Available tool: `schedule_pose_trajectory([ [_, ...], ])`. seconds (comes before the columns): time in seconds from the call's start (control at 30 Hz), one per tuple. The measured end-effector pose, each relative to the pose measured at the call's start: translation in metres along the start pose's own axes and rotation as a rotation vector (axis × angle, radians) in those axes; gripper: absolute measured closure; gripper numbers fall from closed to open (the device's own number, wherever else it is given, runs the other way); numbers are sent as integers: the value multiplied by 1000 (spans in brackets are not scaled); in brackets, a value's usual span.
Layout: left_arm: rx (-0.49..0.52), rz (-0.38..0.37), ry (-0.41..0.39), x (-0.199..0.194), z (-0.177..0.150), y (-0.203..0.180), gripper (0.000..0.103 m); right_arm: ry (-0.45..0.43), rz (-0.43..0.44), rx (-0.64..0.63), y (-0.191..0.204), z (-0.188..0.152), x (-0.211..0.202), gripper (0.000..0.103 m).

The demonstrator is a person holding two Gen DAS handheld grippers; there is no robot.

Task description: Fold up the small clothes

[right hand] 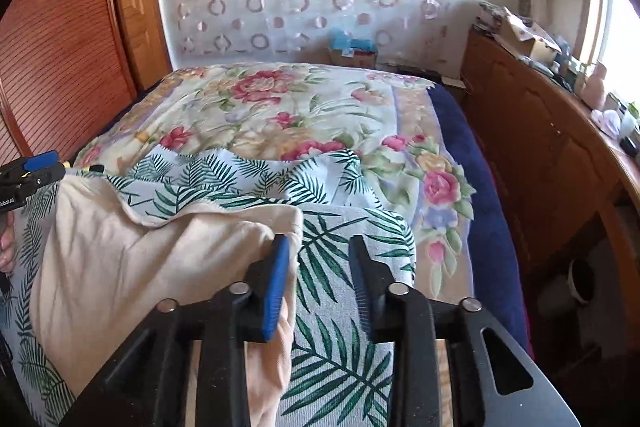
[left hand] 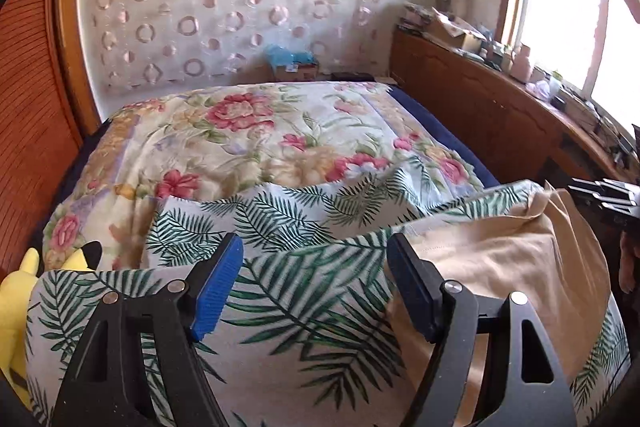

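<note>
A small beige garment [left hand: 512, 267] lies crumpled on a palm-leaf print cloth [left hand: 304, 307] at the near end of the bed. My left gripper [left hand: 316, 251] is open, low over the leaf cloth just left of the garment's edge. In the right wrist view the beige garment [right hand: 140, 267] lies to the left. My right gripper [right hand: 320, 247] is open over the leaf cloth [right hand: 344, 347], its left finger [right hand: 276, 291] against the garment's right edge. Each gripper shows at the other view's edge: the right one [left hand: 608, 195], the left one [right hand: 32, 171].
A floral quilt [left hand: 248, 139] covers the bed beyond the cloth, over a blue sheet [right hand: 480, 211]. A yellow plush toy [left hand: 20, 299] sits at the left. A wooden cabinet [right hand: 552, 163] with clutter runs along the right under a window. A wooden panel [left hand: 28, 131] stands at the left.
</note>
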State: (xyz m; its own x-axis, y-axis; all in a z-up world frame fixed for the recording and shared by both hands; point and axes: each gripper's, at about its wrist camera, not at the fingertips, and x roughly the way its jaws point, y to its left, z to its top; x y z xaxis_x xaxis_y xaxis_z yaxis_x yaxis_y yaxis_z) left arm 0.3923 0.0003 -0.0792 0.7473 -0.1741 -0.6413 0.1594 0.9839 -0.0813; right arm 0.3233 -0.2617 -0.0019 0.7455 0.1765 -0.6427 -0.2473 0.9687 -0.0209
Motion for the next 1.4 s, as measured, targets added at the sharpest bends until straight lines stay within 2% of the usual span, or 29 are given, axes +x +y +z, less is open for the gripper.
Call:
schedule_pose_trajectory([
  [0.07,-34,-38,29,2,2,7,28,-16,20,20,2,1,-5,64],
  [0.13,-29,-44,35,2,2,4,28,-27,35,28,5,-3,-15,63],
  [0.2,-17,-62,38,-1,-2,0,28,-36,57,25,5,-11,-22,57],
  [0.27,-15,-94,50,-3,-6,-6,28,-32,95,31,5,-19,-25,44],
  [0.33,-9,-120,52,-10,-12,-15,28,-19,124,32,6,-26,-23,39],
  [0.57,-24,-226,108,-12,-28,-30,28,60,150,53,1,-38,4,39],
  [0.73,-41,-239,173,7,-38,-32,28,89,224,113,-7,-26,23,38],
  [0.83,-46,-263,198,16,-40,-36,28,89,238,89,-6,-23,27,38],
  [0.9,-37,-271,205,19,-39,-39,35,90,239,61,-2,-24,30,39],
  [0.93,-30,-280,202,20,-40,-41,38,90,233,41,1,-23,31,44],
  [1.0,-19,-304,205,21,-39,-45,56,85,224,7,7,-25,32,56],
  [1.03,-20,-322,210,21,-39,-46,63,80,227,-7,9,-26,34,70],
  [1.07,-24,-334,219,22,-39,-48,75,79,240,-14,9,-27,34,78],
  [1.1,-21,-341,217,21,-39,-49,89,78,254,-20,9,-27,34,80],
  [1.17,-11,-349,199,12,-39,-51,91,54,246,-36,9,-26,30,86],
  [1.3,-15,-374,107,-29,-31,-46,92,-53,254,-65,17,-17,3,88],
  [1.4,-33,-360,18,-71,-28,-35,92,-121,275,-102,32,-4,-16,88],
])
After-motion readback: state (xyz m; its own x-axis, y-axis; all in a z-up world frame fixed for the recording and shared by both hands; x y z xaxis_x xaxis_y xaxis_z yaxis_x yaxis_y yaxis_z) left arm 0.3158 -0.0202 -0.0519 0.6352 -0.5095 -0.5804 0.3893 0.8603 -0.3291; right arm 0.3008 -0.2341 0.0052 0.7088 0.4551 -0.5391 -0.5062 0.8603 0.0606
